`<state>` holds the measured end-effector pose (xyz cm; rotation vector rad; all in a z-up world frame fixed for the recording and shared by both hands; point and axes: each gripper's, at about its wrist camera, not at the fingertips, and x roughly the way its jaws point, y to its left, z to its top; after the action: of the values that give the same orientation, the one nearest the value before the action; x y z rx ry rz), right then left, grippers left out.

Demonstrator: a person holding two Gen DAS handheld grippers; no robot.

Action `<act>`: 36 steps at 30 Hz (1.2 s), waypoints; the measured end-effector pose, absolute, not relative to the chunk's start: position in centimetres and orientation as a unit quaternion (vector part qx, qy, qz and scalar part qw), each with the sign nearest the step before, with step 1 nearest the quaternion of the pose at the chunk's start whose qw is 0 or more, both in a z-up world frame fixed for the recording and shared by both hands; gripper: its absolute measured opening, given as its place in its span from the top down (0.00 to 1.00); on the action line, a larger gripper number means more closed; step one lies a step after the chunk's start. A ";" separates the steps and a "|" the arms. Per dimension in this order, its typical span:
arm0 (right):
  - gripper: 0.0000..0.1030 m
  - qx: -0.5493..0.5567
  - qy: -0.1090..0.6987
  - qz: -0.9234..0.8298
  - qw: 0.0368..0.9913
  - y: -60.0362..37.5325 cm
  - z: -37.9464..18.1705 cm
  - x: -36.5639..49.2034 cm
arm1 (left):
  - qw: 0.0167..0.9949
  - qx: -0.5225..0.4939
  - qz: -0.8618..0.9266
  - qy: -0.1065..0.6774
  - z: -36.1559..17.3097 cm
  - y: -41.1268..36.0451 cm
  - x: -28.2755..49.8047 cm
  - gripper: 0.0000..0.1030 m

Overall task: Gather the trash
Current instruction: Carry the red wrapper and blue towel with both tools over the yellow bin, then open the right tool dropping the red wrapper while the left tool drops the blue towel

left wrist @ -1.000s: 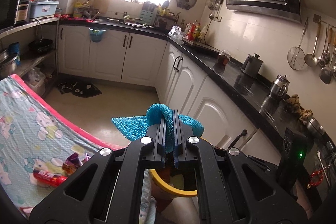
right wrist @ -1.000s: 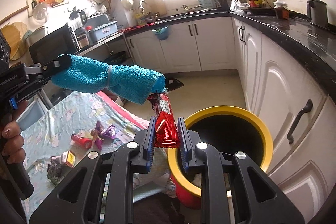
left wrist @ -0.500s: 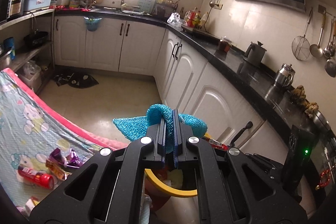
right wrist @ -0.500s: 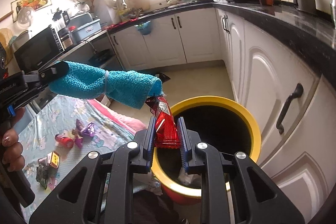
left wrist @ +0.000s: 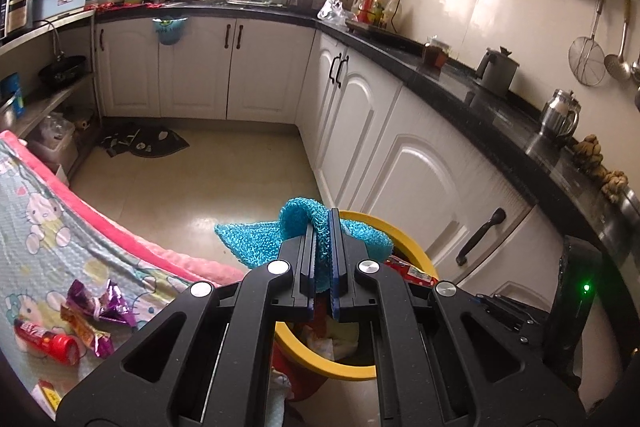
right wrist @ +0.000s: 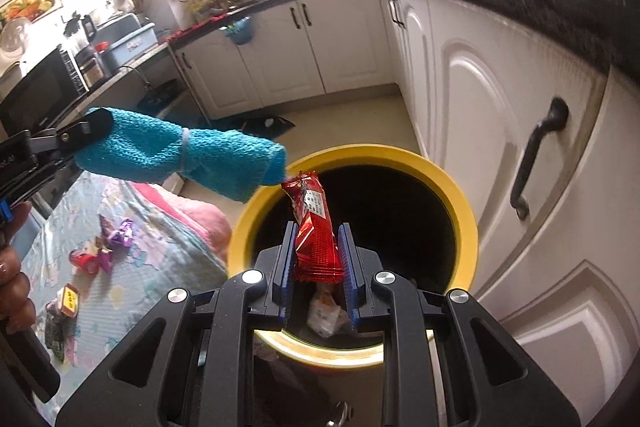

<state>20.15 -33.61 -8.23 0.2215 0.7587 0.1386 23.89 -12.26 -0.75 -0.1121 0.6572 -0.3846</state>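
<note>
My right gripper [right wrist: 316, 247] sits over the mouth of the yellow-rimmed bin [right wrist: 468, 223]. A red snack wrapper [right wrist: 314, 227] stands between its jaws, which look slightly parted around it. My left gripper [left wrist: 324, 259] is shut on a blue knitted cloth [left wrist: 260, 239], held beside the bin's rim [left wrist: 416, 255]; the cloth also shows in the right wrist view [right wrist: 180, 155]. The red wrapper's tip shows in the left wrist view [left wrist: 412, 271]. Trash lies inside the bin [right wrist: 326, 311].
A table with a cartoon-print cloth [left wrist: 44, 227] stands left of the bin and bears purple wrappers [left wrist: 104, 307], a red packet [left wrist: 48, 339] and small boxes [right wrist: 68, 301]. White cabinets [right wrist: 500, 147] with a black handle stand right of the bin. A dark mat [left wrist: 144, 143] lies on the floor.
My right gripper has moved forward over the bin with the red wrapper, and its jaws have loosened. My left gripper with the cloth has shifted slightly toward the bin.
</note>
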 end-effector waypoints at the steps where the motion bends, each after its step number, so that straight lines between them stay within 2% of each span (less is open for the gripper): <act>1: 0.81 0.109 0.372 0.062 0.920 -33.8 -8.6 20.2 | 0.926 -0.054 -0.186 0.323 -1.0 -12.4 24.1 0.98; 23: 0.81 0.107 0.413 0.012 0.904 -35.1 -12.8 21.7 | 0.908 -0.025 -0.178 0.378 -6.7 -15.1 26.3 0.98; 29: 0.76 0.107 0.417 0.018 0.903 -35.2 -13.4 22.3 | 0.905 -0.030 -0.175 0.387 -7.6 -14.9 26.5 0.96; 30: 0.71 0.105 0.417 0.015 0.903 -35.2 -13.5 22.3 | 0.905 -0.030 -0.173 0.389 -7.6 -14.7 26.5 0.94; 32: 0.67 0.106 0.419 0.014 0.902 -35.2 -13.6 22.3 | 0.904 -0.032 -0.169 0.390 -7.6 -14.5 26.5 0.78; 33: 0.65 0.106 0.420 0.015 0.901 -35.2 -13.6 22.3 | 0.905 -0.032 -0.166 0.389 -7.5 -14.2 26.4 0.75; 36: 0.53 0.106 0.417 0.015 0.902 -35.0 -13.3 22.1 | 0.907 -0.036 -0.159 0.388 -7.2 -13.5 26.2 0.59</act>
<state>22.13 -35.04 -13.33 0.2190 0.8628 0.0306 26.16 -13.46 -7.24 -0.0747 0.8004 -0.3286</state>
